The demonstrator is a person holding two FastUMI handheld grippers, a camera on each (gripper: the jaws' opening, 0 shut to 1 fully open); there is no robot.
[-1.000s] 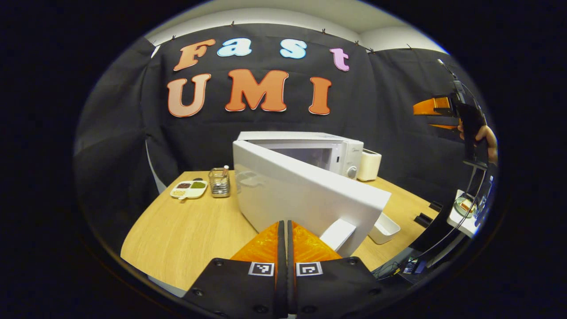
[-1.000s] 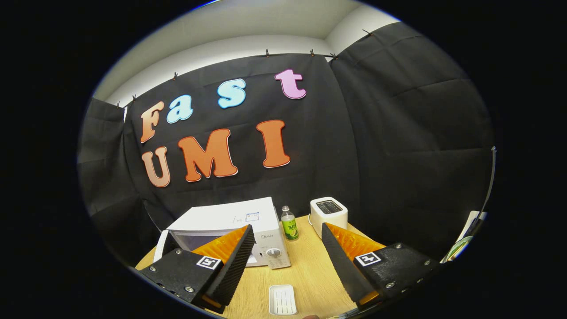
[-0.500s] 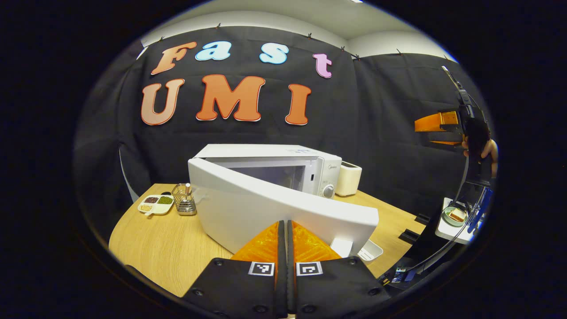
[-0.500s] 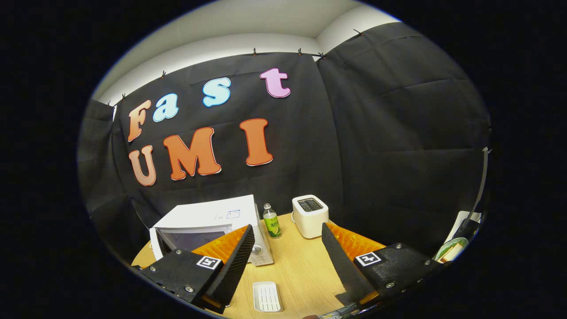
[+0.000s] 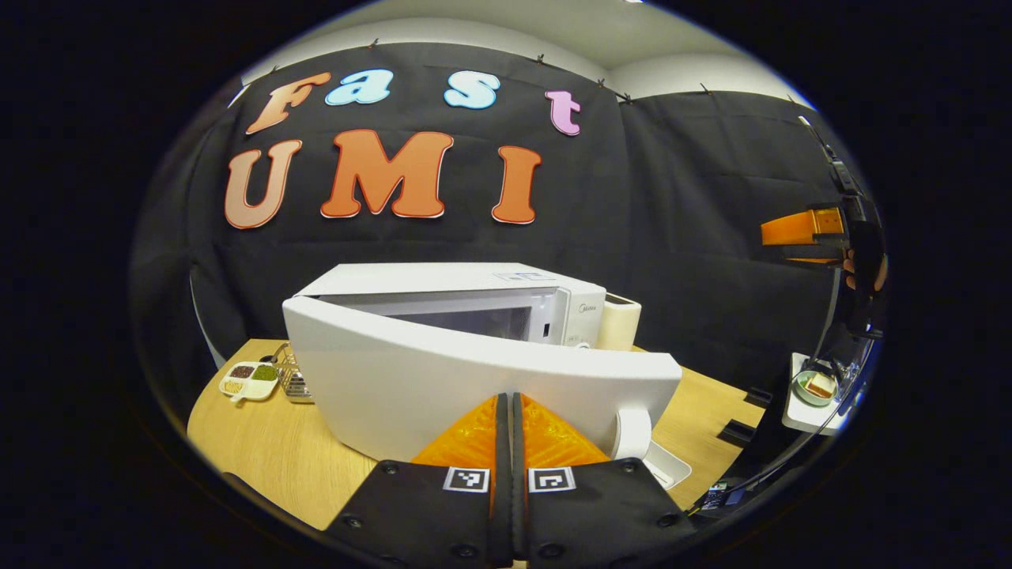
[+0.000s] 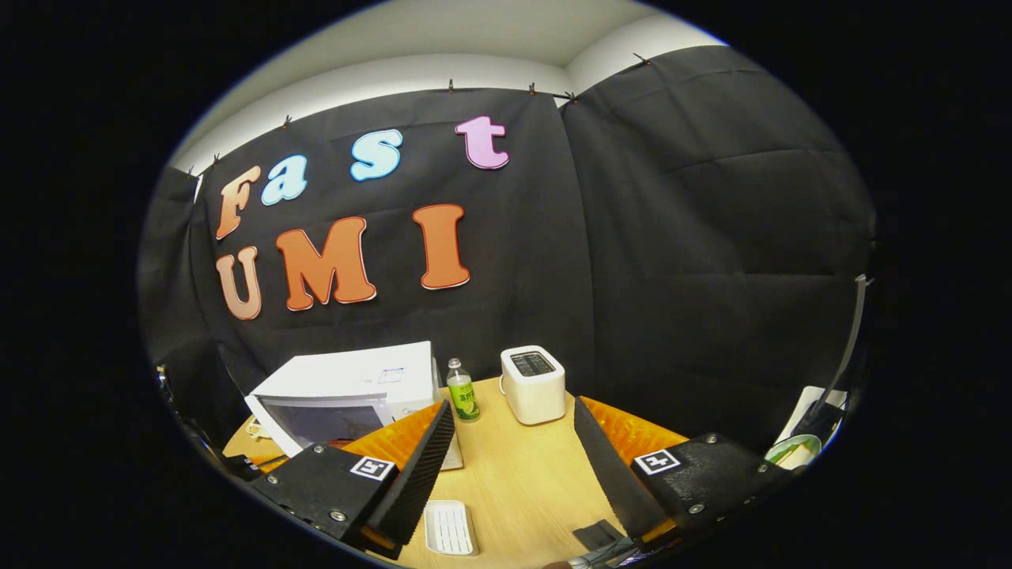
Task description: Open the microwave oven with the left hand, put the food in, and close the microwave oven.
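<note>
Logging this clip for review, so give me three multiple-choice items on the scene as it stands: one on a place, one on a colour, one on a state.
1. Where does the green-labelled bottle stand?
A. between the microwave oven and the toaster
B. on top of the toaster
C. inside the microwave oven

2. What colour is the microwave door?
A. black
B. white
C. red

3. How do the two grippers stand?
A. both shut
B. left gripper open, right gripper shut
C. left gripper shut, right gripper open

Answers:
1 A: the right gripper view shows it on the table in the gap between them.
2 B: the swung-out panel is white.
3 C: the left fingers meet, the right fingers stand wide apart.
</note>
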